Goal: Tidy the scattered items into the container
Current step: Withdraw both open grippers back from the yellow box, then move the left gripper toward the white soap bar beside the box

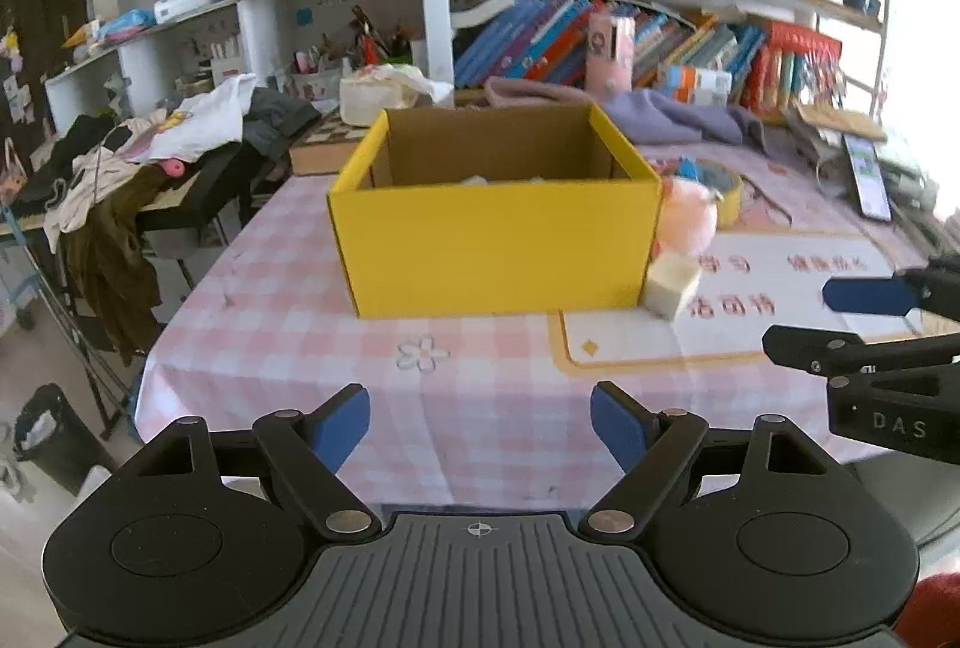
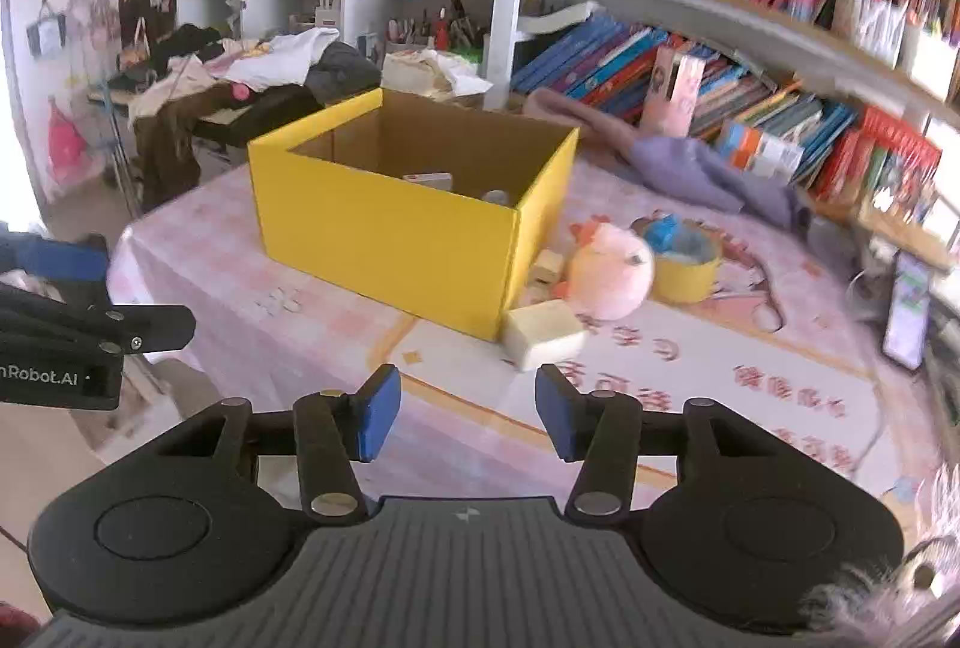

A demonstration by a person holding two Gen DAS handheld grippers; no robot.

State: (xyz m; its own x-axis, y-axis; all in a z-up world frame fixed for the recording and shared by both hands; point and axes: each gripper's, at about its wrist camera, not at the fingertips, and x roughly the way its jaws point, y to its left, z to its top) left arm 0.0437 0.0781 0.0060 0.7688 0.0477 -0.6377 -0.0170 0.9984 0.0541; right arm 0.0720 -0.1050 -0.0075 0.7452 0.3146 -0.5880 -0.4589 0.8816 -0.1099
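A yellow cardboard box stands open on the pink checked tablecloth with a few small items inside. Right of it lie a cream block, a smaller cream block, a pink plush chick and a yellow tape roll with a blue item in it. My left gripper is open and empty in front of the box. My right gripper is open and empty, just short of the cream block; it shows at the right of the left wrist view.
A purple cloth lies behind the box by shelves of books. A phone lies at the table's right. A clothes-covered table stands left; a bin is on the floor.
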